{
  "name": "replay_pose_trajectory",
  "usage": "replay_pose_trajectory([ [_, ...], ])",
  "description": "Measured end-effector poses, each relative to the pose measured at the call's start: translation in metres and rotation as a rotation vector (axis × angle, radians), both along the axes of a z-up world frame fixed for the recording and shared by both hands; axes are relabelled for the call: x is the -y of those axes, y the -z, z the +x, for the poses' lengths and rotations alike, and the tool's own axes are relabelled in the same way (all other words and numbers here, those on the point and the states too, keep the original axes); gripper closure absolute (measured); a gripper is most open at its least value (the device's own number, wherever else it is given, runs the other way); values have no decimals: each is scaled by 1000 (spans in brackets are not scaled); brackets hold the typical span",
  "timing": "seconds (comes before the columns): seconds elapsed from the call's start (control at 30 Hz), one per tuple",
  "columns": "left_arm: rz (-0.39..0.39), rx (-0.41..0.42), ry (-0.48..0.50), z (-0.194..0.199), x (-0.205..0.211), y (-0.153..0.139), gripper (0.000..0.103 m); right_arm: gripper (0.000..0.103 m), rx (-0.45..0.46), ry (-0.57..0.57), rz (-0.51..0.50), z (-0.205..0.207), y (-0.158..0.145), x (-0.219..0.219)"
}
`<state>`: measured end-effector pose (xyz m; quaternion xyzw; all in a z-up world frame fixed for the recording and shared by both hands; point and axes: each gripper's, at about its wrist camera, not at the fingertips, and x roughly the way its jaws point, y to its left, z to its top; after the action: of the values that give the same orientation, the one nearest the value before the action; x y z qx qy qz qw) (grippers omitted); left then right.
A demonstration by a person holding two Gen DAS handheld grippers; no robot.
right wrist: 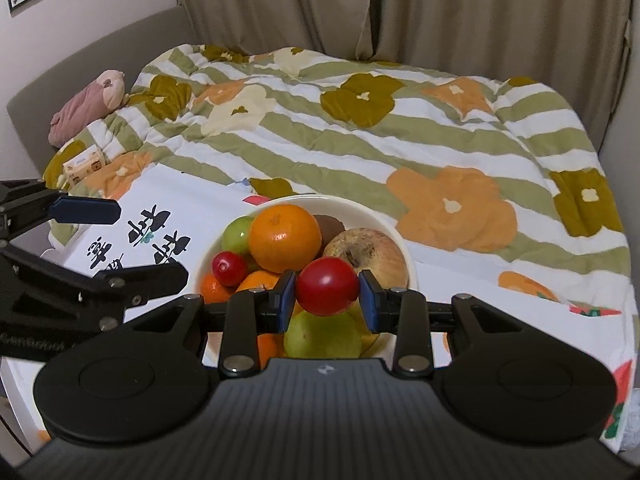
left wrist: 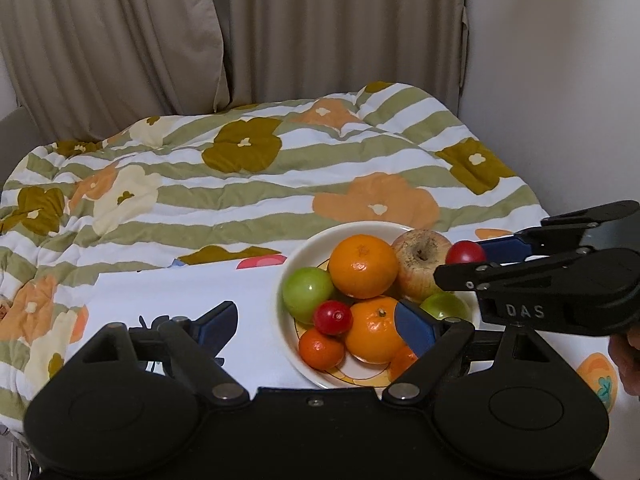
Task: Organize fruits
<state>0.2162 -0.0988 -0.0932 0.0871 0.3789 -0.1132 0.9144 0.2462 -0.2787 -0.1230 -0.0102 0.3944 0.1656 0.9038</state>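
A cream bowl [left wrist: 298, 246] [right wrist: 384, 216] on a white printed cloth holds a big orange [left wrist: 363, 266] [right wrist: 285, 237], an apple [left wrist: 418, 264] [right wrist: 370, 252], green fruits [left wrist: 308, 289] [right wrist: 322, 334], smaller oranges [left wrist: 373, 330] and a small red fruit [left wrist: 333, 317] [right wrist: 229, 267]. My right gripper [right wrist: 327, 293] [left wrist: 466, 256] is shut on a second red fruit [right wrist: 327, 286] [left wrist: 466, 253] just above the bowl's near side. My left gripper [left wrist: 316, 324] is open and empty, its right finger over the bowl; it shows at the left in the right wrist view [right wrist: 116, 240].
The bowl sits on a bed covered by a flowered green-striped quilt [left wrist: 248, 184] [right wrist: 400, 120]. Curtains [left wrist: 280, 32] and a wall close the far side. A pink soft toy [right wrist: 86, 106] and a small packet [right wrist: 82, 166] lie at the bed's far left.
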Motion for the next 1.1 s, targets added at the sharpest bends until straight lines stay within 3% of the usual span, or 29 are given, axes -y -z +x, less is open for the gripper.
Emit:
replay_pose_trajectory([
  [0.17, 9, -8, -16, -1, -2, 4, 14, 53, -11, -33, 26, 8, 7, -2],
  [0.2, 12, -9, -19, -2, -3, 4, 14, 48, 0, -41, 37, 7, 6, -3],
  [0.23, 14, -8, -23, -2, -3, 5, 14, 29, 11, -49, 46, 7, 5, -3],
  [0.27, 16, -8, -27, -3, -3, 5, 14, 19, 25, -40, 45, 6, 4, -3],
  [0.33, 14, -8, -38, -3, -5, 5, 14, 8, 52, -22, 31, 5, 3, -2],
  [0.7, 18, -6, -62, -10, -6, 1, 14, 8, 45, -4, 24, -2, -1, 3],
  [1.0, -31, 63, -33, -53, -13, -33, 14, 8, 104, 103, 24, -57, -45, 1],
  [1.1, -63, 85, -11, -76, -18, -48, 11, 0, 129, 168, 10, -86, -64, -1],
])
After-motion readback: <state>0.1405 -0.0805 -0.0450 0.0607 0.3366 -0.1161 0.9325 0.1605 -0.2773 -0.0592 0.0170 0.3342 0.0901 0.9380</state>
